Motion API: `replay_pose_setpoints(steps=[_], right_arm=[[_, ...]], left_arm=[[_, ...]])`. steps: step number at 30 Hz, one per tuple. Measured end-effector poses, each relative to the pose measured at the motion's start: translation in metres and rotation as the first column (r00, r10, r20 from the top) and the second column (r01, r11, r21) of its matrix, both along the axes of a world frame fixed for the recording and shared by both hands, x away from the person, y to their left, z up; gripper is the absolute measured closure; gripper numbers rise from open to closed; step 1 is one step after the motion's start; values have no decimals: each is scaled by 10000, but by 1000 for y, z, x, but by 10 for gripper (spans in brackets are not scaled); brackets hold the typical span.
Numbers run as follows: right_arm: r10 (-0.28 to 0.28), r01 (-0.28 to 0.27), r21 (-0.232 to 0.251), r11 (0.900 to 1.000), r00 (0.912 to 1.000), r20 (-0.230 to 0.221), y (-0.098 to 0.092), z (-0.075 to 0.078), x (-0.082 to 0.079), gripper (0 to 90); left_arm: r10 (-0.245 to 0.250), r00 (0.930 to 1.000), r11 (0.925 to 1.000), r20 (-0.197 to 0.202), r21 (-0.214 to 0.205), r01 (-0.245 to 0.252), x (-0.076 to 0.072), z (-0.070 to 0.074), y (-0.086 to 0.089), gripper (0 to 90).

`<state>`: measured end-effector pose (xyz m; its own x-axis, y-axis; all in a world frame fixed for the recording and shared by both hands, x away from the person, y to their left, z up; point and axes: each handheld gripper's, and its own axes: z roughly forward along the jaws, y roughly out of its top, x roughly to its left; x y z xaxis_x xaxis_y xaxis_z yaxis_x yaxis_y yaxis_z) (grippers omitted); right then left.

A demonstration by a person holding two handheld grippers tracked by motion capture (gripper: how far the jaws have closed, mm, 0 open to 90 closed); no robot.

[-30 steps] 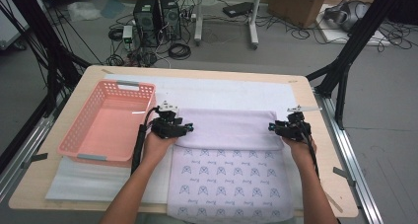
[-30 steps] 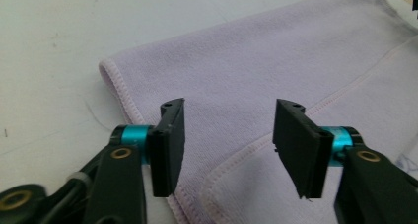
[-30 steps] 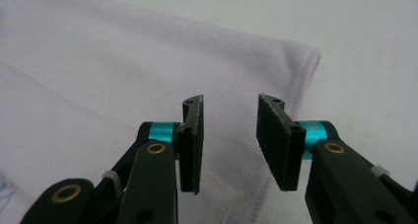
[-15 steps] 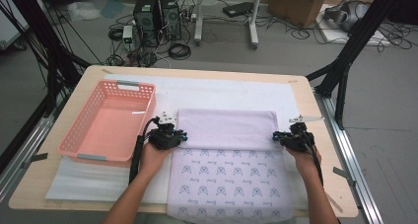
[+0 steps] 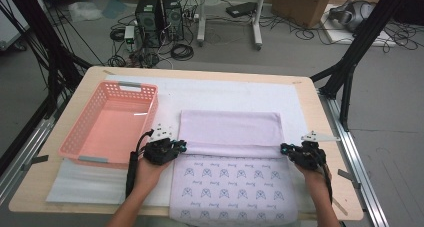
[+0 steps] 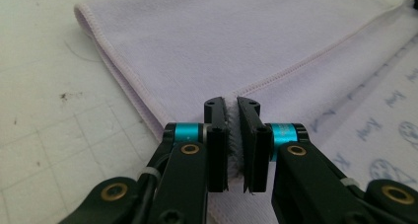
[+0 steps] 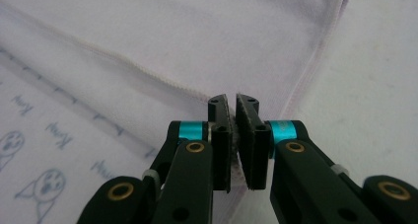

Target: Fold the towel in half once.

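A lilac towel (image 5: 230, 132) lies folded over on the white table mat (image 5: 235, 94), its folded-back flap covering the far half while the near half shows a pale printed side with blue cartoon figures (image 5: 232, 187). In the high view the left gripper (image 5: 181, 146) sits at the flap's near left corner, at about 8 o'clock from the towel's middle, and the right gripper (image 5: 283, 149) sits at the near right corner, at about 4 o'clock. The jaws of both have just been closing, and each pair now pinches the towel's edge: in the left gripper view the left gripper (image 6: 232, 116) has a strip of lilac cloth squeezed between its pads, with the stitched hem running off toward 2 o'clock, and in the right gripper view the right gripper (image 7: 231, 114) clamps the hemmed corner the same way, the hem running off toward 10 o'clock. A pink basket (image 5: 80, 147) stands on the mat at 9 o'clock of the towel, just beside the left hand (image 5: 150, 169). The right hand (image 5: 312, 169) rests at the table's near right.
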<state>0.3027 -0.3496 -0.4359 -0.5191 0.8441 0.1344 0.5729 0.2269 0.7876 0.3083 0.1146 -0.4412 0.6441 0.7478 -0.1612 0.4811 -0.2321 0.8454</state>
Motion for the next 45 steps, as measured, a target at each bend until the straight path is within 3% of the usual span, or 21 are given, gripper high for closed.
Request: replay_pose_setpoints(steps=[7, 11, 20, 29, 45], right_arm=[[115, -114, -96, 9999, 9998, 137, -1, 1, -22, 845], [85, -88, 187, 9998, 9998, 168, -4, 1, -34, 845], [252, -255, 180, 9995, 9996, 151, -4, -1, -50, 845], [212, -218, 216, 9995, 9994, 259, -5, 1, -84, 845], [238, -246, 236, 9994, 9992, 318, -3, 5, -158, 846]], left_arm=[[-286, 9987, 9992, 422, -277, 298, -17, -1, 4, 828], [-376, 9981, 9986, 495, -342, 394, -25, 1, 4, 827], [-452, 9976, 9978, 519, -461, 476, -45, 0, 9, 827], [-438, 9976, 9977, 533, -501, 465, -81, -2, 11, 827], [-788, 9947, 9951, 657, -546, 824, -146, 3, 17, 827]])
